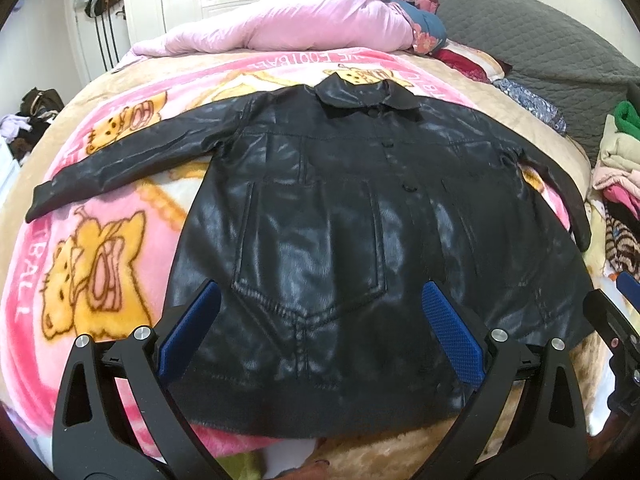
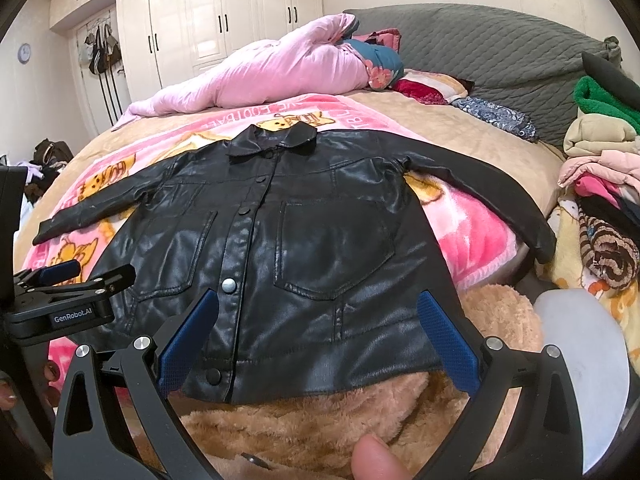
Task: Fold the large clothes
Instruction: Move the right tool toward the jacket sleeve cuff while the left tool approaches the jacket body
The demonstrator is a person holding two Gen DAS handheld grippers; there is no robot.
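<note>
A bedroom, white wardrobe doors (image 2: 224, 20) along the back wall, and a wide bed under a pink cartoon blanket (image 1: 120, 240). On that blanket lies the black jacket (image 1: 340, 208), front up and buttoned, collar toward the headboard, hem toward me, both sleeves thrown out sideways and lying flat. It looks like faux leather: shiny, smooth, probably heavier than cloth and stiff enough to hold a crease rather than drape. I'd expect it to be slippery between rubber pads, so a hold on a thick seamed edge seems wiser than on an open panel. The left cuff (image 1: 40, 204), the right cuff (image 2: 544, 244) or a hem corner would be the natural places, bringing each sleeve in over the chest first.

The left gripper (image 1: 320, 312) hangs above the lower half of the jacket with its blue pads (image 1: 452, 332) spread wide, nothing between them; whether they brush the leather I cannot tell. The right gripper (image 2: 318, 324) is likewise spread wide over the hem near the snaps, holding nothing. No fold has been made yet, by the look of it.

Further out, a pink quilt (image 1: 288, 20) is bunched behind the collar, a grey quilted headboard (image 2: 500, 52) rises beyond, and a pile of folded clothes (image 2: 600, 152) sits at the right edge of the bed.
</note>
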